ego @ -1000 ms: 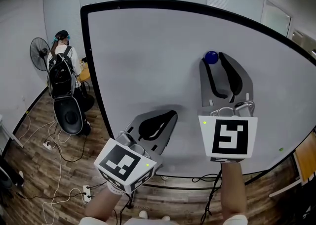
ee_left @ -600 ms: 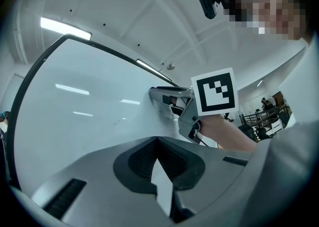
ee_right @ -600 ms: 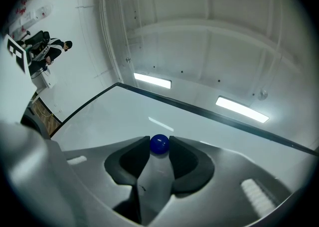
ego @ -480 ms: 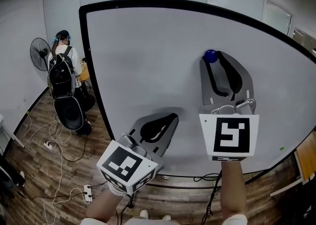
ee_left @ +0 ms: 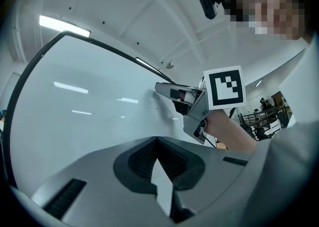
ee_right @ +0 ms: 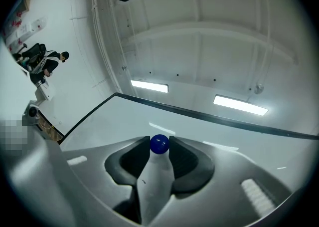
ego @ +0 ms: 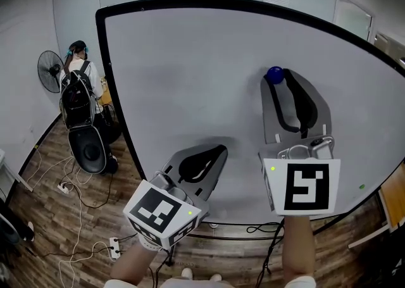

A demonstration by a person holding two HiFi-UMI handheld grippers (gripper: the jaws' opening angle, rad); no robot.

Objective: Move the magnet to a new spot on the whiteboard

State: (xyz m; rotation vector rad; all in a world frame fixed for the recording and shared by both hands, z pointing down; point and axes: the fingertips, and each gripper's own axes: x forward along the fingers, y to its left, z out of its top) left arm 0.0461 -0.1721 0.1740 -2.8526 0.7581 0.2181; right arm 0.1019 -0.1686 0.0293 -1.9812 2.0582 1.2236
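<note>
Your right claw (ego: 282,78) is closed on the magnet (ego: 274,75). The right gripper view shows the blue ball pinched right at the jaw tips, with a pad against each side. The magnet is at the whiteboard (ego: 183,71), right of the middle and in the upper half as the head view shows it. I cannot tell whether it sits on the surface or hangs just off it.

The tip grip makes sense. Holding the magnet at the very ends of the jaws keeps the claw's body off the board and leaves the magnet's back free to meet the surface. The claw also slants up along the board, which probably lets you lift or slide the magnet without scraping.

Your left claw (ego: 219,149) has its jaws together on nothing. It is held low by the board's lower part, well apart from the magnet. It looks parked there to stay out of the way, since this job needs only one claw.

No container is in view. Judging by the grip, the move is in hand, but the magnet is not yet released at a new spot.
</note>
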